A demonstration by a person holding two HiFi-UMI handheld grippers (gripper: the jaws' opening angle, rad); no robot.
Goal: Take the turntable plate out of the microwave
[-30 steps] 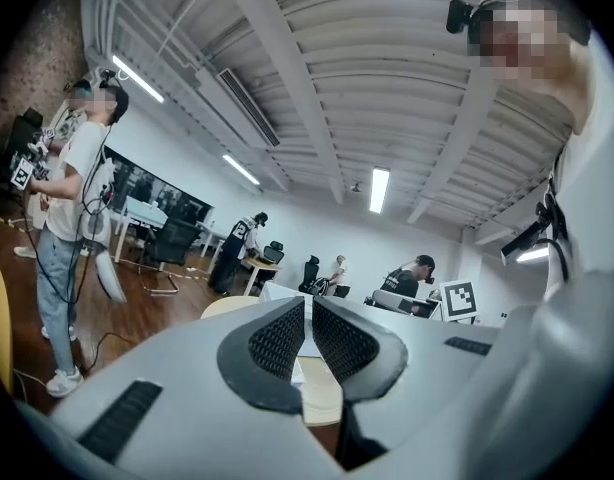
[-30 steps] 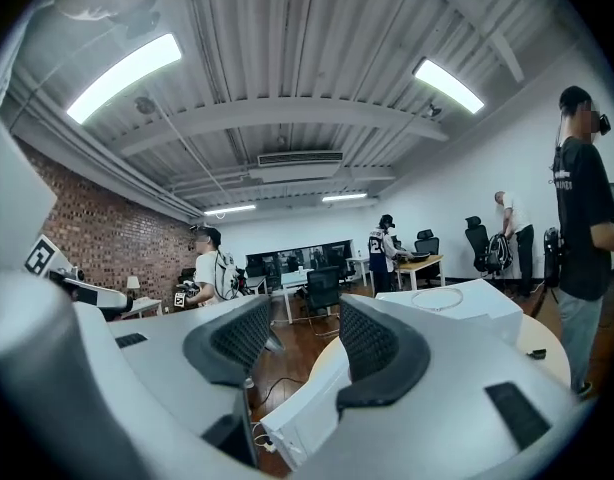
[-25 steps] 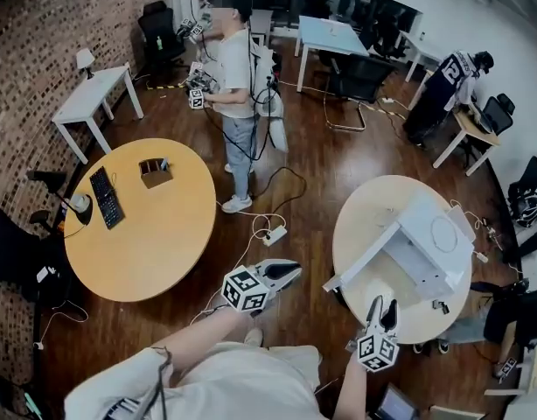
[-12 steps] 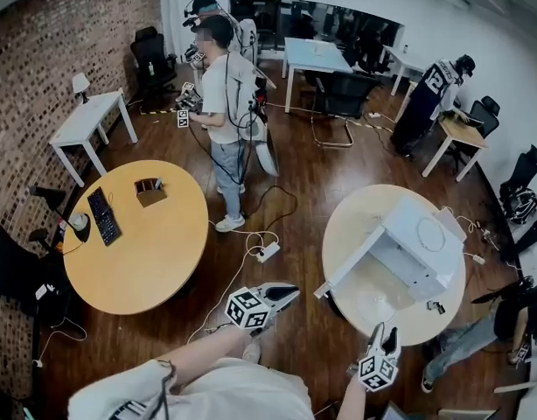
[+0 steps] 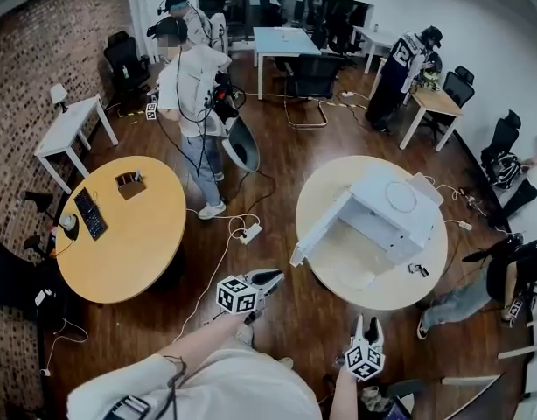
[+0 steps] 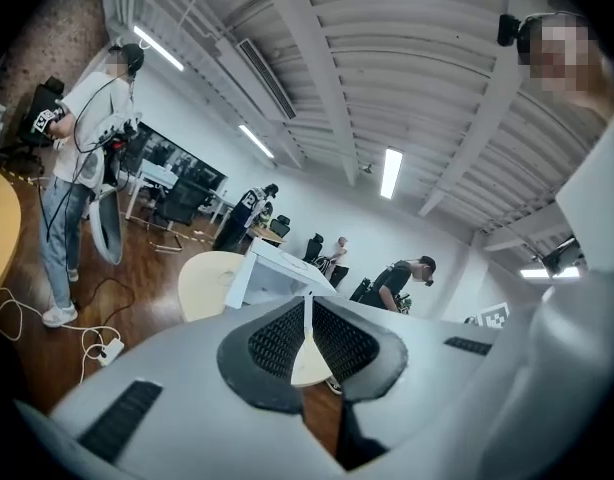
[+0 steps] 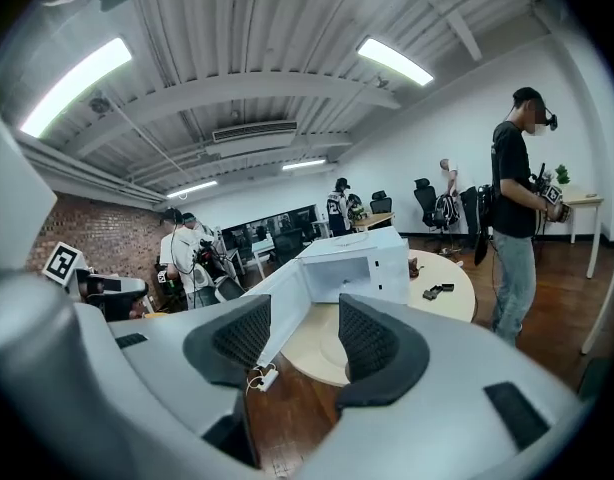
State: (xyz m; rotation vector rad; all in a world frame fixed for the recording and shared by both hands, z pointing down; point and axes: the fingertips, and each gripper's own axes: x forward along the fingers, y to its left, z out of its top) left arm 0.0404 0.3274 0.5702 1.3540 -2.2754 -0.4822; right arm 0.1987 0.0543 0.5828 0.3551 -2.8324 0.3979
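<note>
Left gripper is pressed shut, right gripper spread — both empty. The microwave door — jutting open — could be struck on approach.

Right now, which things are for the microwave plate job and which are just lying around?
For the job:
microwave, door open
faint round plate on the table before it
left tool, shut
right tool, open

Just lying about:
keyboard
power strip
small dark items beside the microwave
</note>
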